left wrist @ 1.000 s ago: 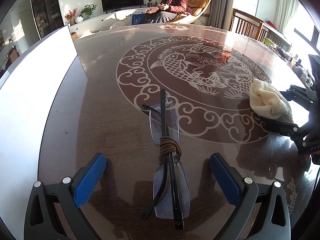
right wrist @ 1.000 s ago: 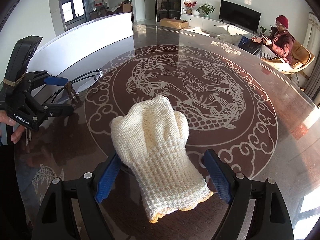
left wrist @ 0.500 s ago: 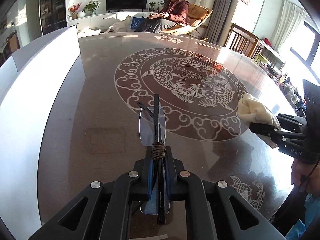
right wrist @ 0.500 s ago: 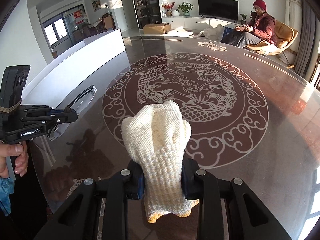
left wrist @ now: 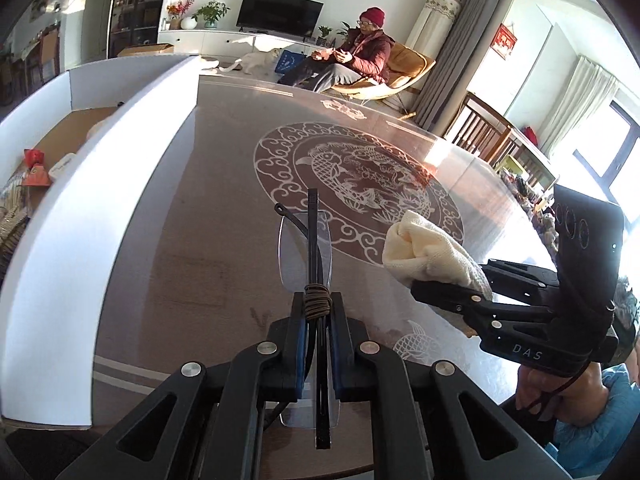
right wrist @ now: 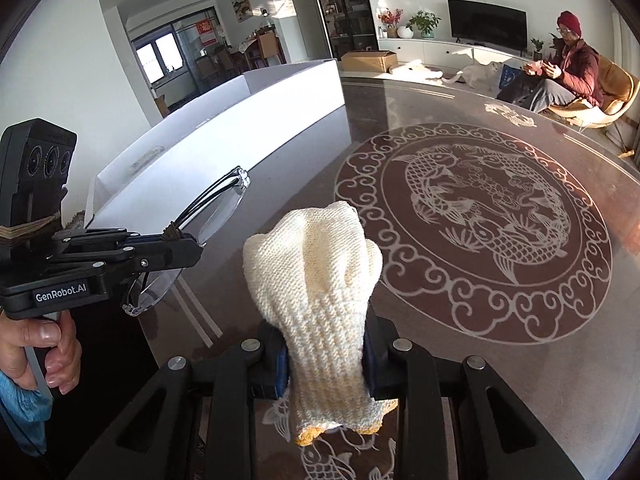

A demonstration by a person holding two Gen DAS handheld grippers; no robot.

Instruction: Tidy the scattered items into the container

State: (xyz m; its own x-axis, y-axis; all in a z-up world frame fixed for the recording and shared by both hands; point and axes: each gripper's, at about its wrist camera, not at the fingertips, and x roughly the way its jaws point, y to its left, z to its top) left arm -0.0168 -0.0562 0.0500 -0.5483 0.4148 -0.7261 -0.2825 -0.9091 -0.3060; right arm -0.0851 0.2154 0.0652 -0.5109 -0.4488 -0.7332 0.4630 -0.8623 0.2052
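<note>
My left gripper (left wrist: 317, 312) is shut on a folded pair of rimless glasses (left wrist: 306, 248) with black arms and a brown cord wound round them, held above the table. From the right wrist view the same gripper (right wrist: 192, 250) grips the glasses (right wrist: 218, 208) near the white box. My right gripper (right wrist: 324, 340) is shut on a cream knitted glove (right wrist: 316, 264), lifted off the table; the glove (left wrist: 428, 254) and right gripper (left wrist: 432, 292) show at the right of the left wrist view. The white open box (left wrist: 100, 184) stands at the left, with several items inside.
The round glass-topped table (right wrist: 540, 360) carries a pale fish medallion (right wrist: 480, 216). A person (right wrist: 568, 72) sits in a chair beyond the far edge. Wooden chairs (left wrist: 484, 136) stand at the right. A hand (right wrist: 48, 344) holds the left gripper's handle.
Both grippers closed, the left on the glasses and the right on the glove, then rose off the table and shifted towards the white box.
</note>
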